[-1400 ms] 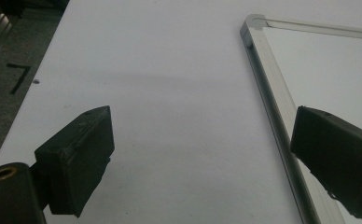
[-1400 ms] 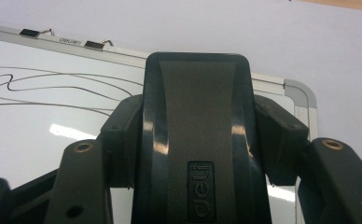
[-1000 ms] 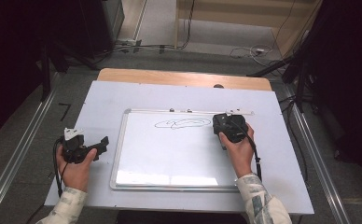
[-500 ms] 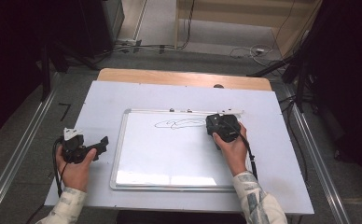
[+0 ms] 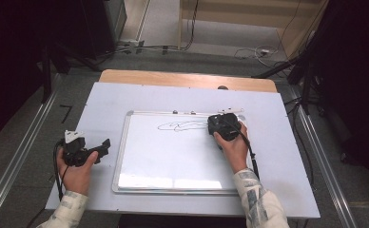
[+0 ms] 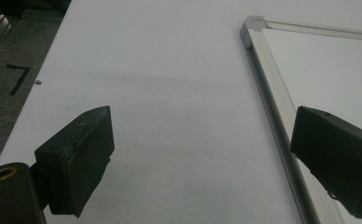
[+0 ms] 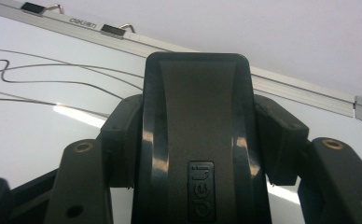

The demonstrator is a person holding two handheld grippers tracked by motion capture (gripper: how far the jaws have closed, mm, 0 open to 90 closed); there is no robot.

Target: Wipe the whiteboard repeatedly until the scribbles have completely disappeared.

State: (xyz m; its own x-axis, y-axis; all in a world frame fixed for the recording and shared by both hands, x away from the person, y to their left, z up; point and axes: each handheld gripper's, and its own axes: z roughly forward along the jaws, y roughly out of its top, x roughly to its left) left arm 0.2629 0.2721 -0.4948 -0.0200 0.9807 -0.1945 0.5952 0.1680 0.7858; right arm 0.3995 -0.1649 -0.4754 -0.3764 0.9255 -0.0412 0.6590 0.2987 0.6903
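Eraser work was the step in hand: the black plastic eraser [image 7: 195,140], smooth, glossy and round-shouldered, sat clamped in the right tool [image 5: 223,126] at the far right of the whiteboard [image 5: 173,156], just right of the thin looping scribble [image 5: 182,126]. Wiping that line looked barely begun; the next move likely called for pressing the pad flat and sweeping left across the marks. The whiteboard was slick and white inside a ribbed aluminium frame. The left tool [image 5: 90,151] rested on the matte pale counter [image 5: 106,99] left of the frame, jaws wide apart, holding nothing.
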